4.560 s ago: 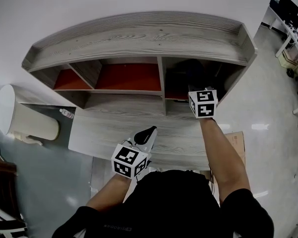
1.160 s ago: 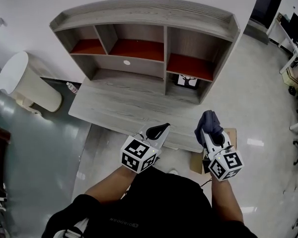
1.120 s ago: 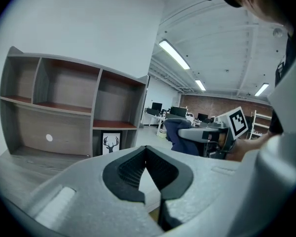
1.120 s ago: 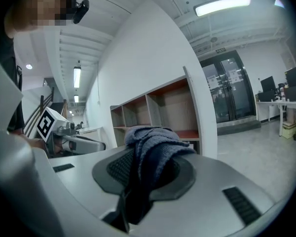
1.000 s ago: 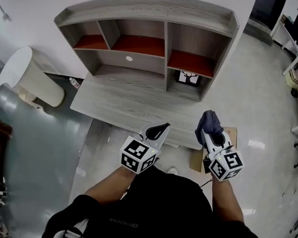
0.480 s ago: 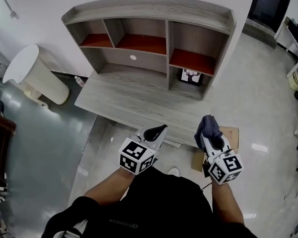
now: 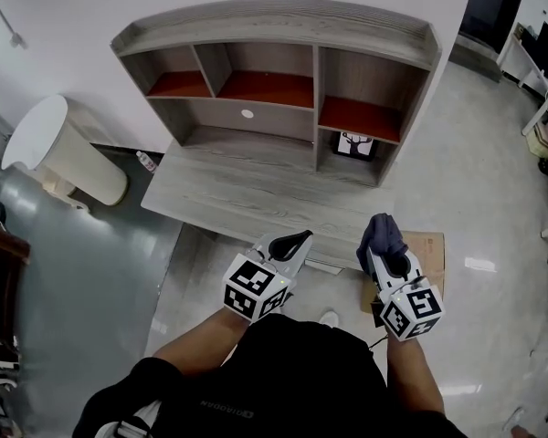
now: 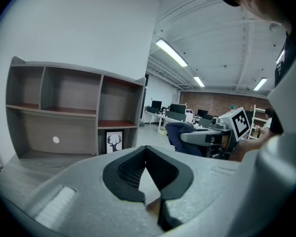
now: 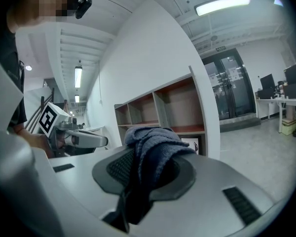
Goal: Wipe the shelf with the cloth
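Your right gripper (image 7: 378,250) is clamping the cloth (image 7: 381,230), shelf (image 7: 283,27) well ahead of it; left gripper (image 7: 296,238) is sitting closed, empty.

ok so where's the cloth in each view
Head view: cloth lower right, at the right gripper's tip.
Left gripper view: right of centre, at the right gripper's tip.
Right gripper view: centre, clamped between the jaws.
Shared landmark: deer picture in the shelf's lower right compartment.

Head view looks steeply down on the far shelf unit (image 7: 274,21); left gripper view and right gripper view face it level, from lower, sharing it.
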The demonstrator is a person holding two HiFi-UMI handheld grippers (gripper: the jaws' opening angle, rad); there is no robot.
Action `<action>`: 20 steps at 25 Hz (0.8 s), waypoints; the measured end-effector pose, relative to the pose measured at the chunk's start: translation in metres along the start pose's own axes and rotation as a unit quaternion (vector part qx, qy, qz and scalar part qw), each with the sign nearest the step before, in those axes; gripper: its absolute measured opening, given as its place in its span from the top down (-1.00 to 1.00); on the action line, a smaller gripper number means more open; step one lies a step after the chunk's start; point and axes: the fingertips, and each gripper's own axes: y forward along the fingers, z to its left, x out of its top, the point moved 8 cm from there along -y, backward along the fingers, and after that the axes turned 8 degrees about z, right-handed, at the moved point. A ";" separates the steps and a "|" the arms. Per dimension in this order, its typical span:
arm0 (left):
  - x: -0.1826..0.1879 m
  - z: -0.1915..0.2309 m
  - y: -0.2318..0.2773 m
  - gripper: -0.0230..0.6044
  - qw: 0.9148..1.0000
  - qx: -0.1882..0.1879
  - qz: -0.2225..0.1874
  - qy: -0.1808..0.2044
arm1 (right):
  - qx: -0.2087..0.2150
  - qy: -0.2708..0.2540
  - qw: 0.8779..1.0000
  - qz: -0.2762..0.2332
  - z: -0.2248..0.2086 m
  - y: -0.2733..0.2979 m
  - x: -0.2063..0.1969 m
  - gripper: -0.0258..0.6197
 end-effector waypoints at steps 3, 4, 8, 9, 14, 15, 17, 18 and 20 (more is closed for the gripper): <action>-0.001 0.009 -0.004 0.90 1.000 -0.006 0.001 0.005 | -0.009 0.003 1.000 -0.004 0.009 0.004 -0.001 0.63; -0.001 0.011 -0.006 0.90 1.000 -0.007 0.001 0.006 | -0.011 0.004 1.000 -0.004 0.012 0.005 -0.001 0.63; -0.002 0.020 -0.009 0.90 1.000 -0.014 -0.002 0.006 | -0.021 0.007 1.000 0.000 0.021 0.008 -0.004 0.63; -0.002 0.022 -0.010 0.90 1.000 -0.015 -0.002 0.005 | -0.022 0.008 1.000 0.001 0.023 0.009 -0.005 0.63; -0.006 0.031 -0.013 0.90 1.000 -0.018 -0.002 0.003 | -0.030 0.011 0.999 0.005 0.029 0.013 -0.008 0.63; -0.006 0.032 -0.013 0.90 1.000 -0.019 -0.002 0.002 | -0.032 0.012 0.999 0.005 0.030 0.014 -0.008 0.63; -0.007 0.034 -0.015 0.90 1.000 -0.020 -0.002 0.002 | -0.034 0.013 0.999 0.006 0.032 0.015 -0.008 0.63; -0.007 0.036 -0.015 0.90 1.000 -0.021 -0.002 0.002 | -0.035 0.013 0.999 0.006 0.033 0.016 -0.008 0.63; -0.006 0.038 -0.015 0.90 1.000 -0.022 -0.002 0.002 | -0.036 0.013 0.999 0.006 0.034 0.017 -0.007 0.63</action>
